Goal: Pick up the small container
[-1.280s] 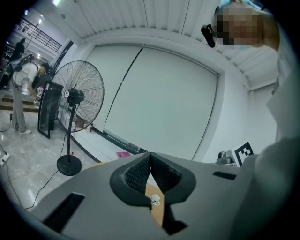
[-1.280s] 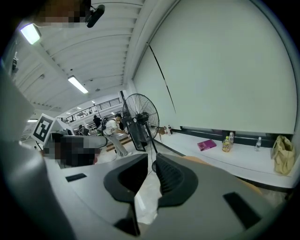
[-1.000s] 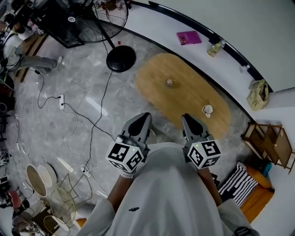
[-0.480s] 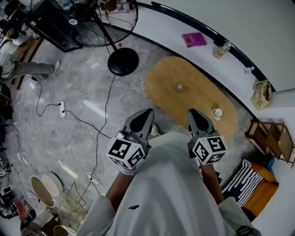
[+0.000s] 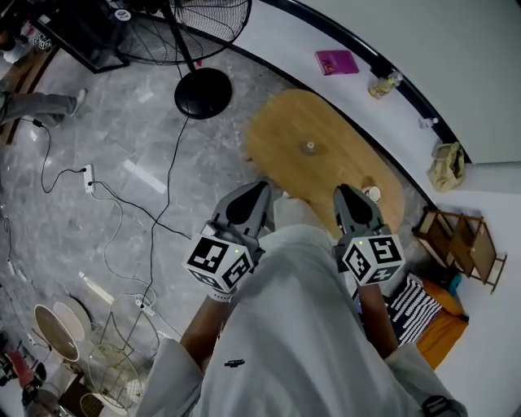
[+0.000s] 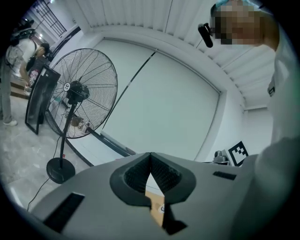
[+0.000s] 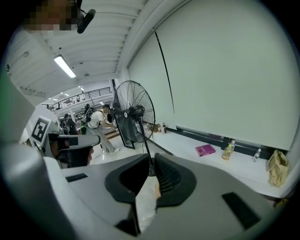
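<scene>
The small container (image 5: 309,147), a pale little pot, stands near the middle of the oval wooden table (image 5: 285,138). A white cup (image 5: 371,193) sits at the table's near right edge. My left gripper (image 5: 262,187) is held in front of my chest, shut and empty, with its tips at the table's near edge. My right gripper (image 5: 345,190) is beside it, shut with nothing between its jaws, and the cup is just to its right. In the left gripper view the left gripper (image 6: 150,156) has its jaws meeting. In the right gripper view the right gripper (image 7: 153,157) shows no more than a slit.
A standing fan (image 5: 181,20) with a round black base (image 5: 202,92) stands on the floor left of the table, cables (image 5: 122,208) trailing from it. On the white ledge beyond lie a pink book (image 5: 336,62) and a bottle (image 5: 383,84). A wooden rack (image 5: 460,240) stands to the right.
Both grippers have moved toward the table, whose near edge now lies at their tips. The cup now sits close beside the right gripper. Both pairs of jaws look unchanged.
</scene>
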Motion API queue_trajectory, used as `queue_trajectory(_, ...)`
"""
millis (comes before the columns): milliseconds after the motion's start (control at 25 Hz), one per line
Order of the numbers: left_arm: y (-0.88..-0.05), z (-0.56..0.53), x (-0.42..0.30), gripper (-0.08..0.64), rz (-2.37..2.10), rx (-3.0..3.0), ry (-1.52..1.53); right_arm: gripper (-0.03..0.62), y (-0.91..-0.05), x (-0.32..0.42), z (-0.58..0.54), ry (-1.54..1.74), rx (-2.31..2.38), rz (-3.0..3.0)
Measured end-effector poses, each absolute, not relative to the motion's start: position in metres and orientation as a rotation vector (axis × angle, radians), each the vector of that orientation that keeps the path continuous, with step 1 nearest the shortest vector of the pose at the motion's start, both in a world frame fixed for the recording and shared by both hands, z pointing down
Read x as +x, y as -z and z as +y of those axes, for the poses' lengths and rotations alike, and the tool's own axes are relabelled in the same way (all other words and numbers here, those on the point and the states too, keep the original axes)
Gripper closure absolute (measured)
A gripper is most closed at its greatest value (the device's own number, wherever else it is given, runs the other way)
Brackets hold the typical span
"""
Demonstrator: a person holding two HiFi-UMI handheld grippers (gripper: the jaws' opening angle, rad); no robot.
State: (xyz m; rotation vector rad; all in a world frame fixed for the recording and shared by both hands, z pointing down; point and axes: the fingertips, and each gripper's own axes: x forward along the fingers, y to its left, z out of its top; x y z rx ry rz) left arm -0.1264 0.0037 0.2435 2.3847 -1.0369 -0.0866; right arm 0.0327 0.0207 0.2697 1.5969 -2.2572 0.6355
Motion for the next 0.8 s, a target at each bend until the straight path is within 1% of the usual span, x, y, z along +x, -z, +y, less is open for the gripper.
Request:
queue_trajectory(320,-0.258,-0.007,-0.148,0.541,-1.084,2.317,0.072,0.550,-0.278,0.018,0.003,-0.590,1.510,-2.253)
queue_trajectory(800,-0.283,-0.030,-0.120,0.541,-1.041,2.281,-0.045,0.537,-0.309,0.044,-0.026,-0.629,1.452,-2.218)
